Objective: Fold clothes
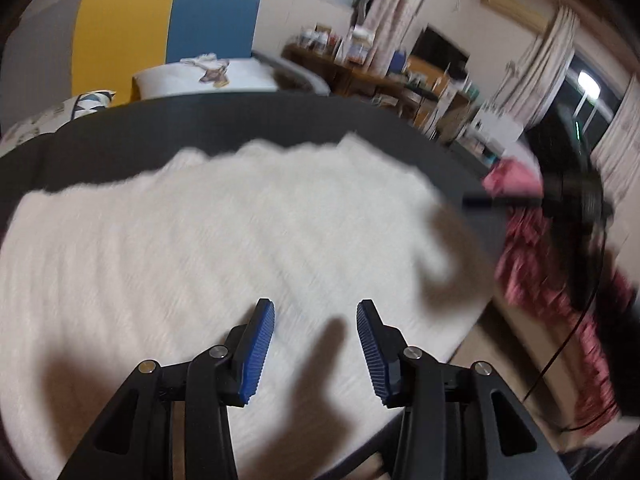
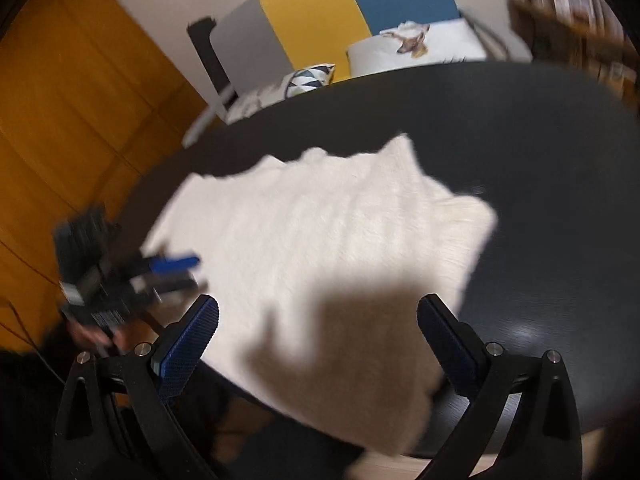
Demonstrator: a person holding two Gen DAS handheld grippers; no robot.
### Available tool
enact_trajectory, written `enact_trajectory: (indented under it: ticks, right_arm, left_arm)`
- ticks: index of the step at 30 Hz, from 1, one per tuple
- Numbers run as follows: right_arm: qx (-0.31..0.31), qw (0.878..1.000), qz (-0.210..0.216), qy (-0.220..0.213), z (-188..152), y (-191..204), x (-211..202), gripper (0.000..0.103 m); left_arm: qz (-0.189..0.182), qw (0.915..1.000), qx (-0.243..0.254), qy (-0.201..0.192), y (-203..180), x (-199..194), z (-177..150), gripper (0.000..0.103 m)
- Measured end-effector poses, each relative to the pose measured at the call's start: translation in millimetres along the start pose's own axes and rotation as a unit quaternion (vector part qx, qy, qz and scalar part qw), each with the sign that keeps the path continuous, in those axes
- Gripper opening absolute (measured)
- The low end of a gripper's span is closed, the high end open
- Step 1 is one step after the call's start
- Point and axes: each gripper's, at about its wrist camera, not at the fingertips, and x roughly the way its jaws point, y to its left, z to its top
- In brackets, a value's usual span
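Cloth is the thing to fold here: a white fluffy garment (image 1: 224,224), maybe a sweater, lies flat on the dark round table (image 1: 248,120). In the right wrist view its near part hangs a little over the table edge toward the person, and one part sticks out to the right side like a folded sleeve. Its long axis seems to run from the near left to the far right in that view, but the motion blur makes this not sure.

The left gripper (image 1: 316,344) hovers above the near half of the garment. Its blue pads (image 1: 260,352) stand apart and nothing is between them; only the shadow of the tool falls on the cloth. The right gripper (image 2: 320,344) is also wide apart and empty, with the near hanging edge of the garment (image 2: 304,248) directly below and in front of it. Both tools point down at a slant.

I judge that the garment lies forward and below both tools, and that no fold is in hand at this moment. The left tool sits over the left near edge, the right tool over the near right corner, so each hand is closer to its own side. A next grasp would probably take these two near corners.
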Motion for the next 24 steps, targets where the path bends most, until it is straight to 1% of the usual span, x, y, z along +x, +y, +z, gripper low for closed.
enact_trajectory:
  ticks: [2, 5, 6, 7, 8, 10, 11, 13, 15, 16, 19, 20, 21, 24]
  right_arm:
    - [0.015, 1.000, -0.012, 0.001, 4, -5, 12, 0.101]
    - [0.035, 0.999, -0.029, 0.006, 3, -8, 32, 0.101]
    - [0.041, 0.998, -0.042, 0.019, 1, -9, 40, 0.101]
    - [0.043, 0.995, -0.076, 0.043, -3, -12, 48, 0.101]
    - [0.038, 0.992, -0.100, 0.066, -7, -13, 55, 0.101]
    - [-0.002, 0.989, -0.122, 0.078, -11, -5, 55, 0.101]
    - [-0.015, 0.987, -0.135, 0.087, -11, -1, 56, 0.101]
    - [-0.042, 0.980, -0.160, 0.106, -12, 8, 57, 0.101]
    - [-0.052, 0.980, -0.163, 0.101, -4, 15, 48, 0.101]
    - [-0.056, 0.980, -0.163, 0.097, 0, 18, 43, 0.101]
    - [-0.059, 0.985, -0.157, 0.046, 16, 23, 26, 0.101]
    - [-0.057, 0.985, -0.158, 0.046, 20, 22, 28, 0.101]
    - [-0.055, 0.984, -0.161, 0.051, 23, 19, 32, 0.102]
    - [-0.049, 0.980, -0.177, 0.072, 24, 11, 52, 0.101]
  left_arm:
    - [0.000, 0.9999, 0.009, -0.013, -2, -1, -9, 0.044]
    - [-0.017, 0.9998, -0.002, -0.014, 1, 0, -3, 0.047]
    - [-0.019, 0.9997, 0.000, -0.012, 2, 1, -3, 0.047]
    - [-0.020, 0.9997, 0.004, -0.010, 1, 3, -3, 0.047]
    - [-0.022, 0.9997, 0.007, -0.009, 2, 2, -3, 0.047]
    - [-0.038, 0.9992, -0.002, -0.008, 7, -2, 4, 0.047]
    - [-0.053, 0.9984, -0.011, -0.017, 12, -5, 13, 0.047]
    - [-0.065, 0.9970, -0.012, -0.041, 22, -10, 34, 0.047]
    - [-0.050, 0.9975, 0.001, -0.050, 29, -11, 52, 0.047]
    - [-0.047, 0.9978, 0.015, -0.045, 31, -6, 61, 0.047]
    - [-0.040, 0.9969, 0.062, -0.028, 37, 13, 91, 0.047]
    - [-0.042, 0.9951, 0.088, -0.018, 38, 23, 102, 0.047]
    - [-0.042, 0.9937, 0.103, -0.013, 37, 30, 108, 0.047]
    - [-0.053, 0.9904, 0.127, 0.016, 42, 56, 127, 0.047]
